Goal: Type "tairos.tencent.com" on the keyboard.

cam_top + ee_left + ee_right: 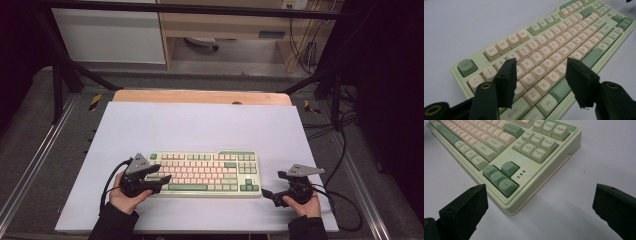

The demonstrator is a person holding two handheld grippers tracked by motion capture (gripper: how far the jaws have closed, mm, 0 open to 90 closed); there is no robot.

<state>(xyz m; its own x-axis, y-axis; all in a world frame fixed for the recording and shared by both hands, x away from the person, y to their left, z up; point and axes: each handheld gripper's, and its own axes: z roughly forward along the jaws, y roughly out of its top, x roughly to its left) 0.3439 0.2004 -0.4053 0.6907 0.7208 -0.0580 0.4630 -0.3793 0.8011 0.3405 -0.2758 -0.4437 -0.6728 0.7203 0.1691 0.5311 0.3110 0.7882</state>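
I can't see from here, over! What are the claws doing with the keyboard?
Left gripper part open, over keyboard left end, gripping nothing. Right gripper wide open, beside the right end. Keyboard flat on white mat. Nothing in the way.

The table is viewed from above and forward by the high view, at a distance. The pale green keyboard with cream keycaps (205, 173) is seen close up by both gripper views: its left end (544, 62) along the left gripper's jaws, its right corner (506, 157) along the right gripper's jaws. The keyboard is shared by all three views.
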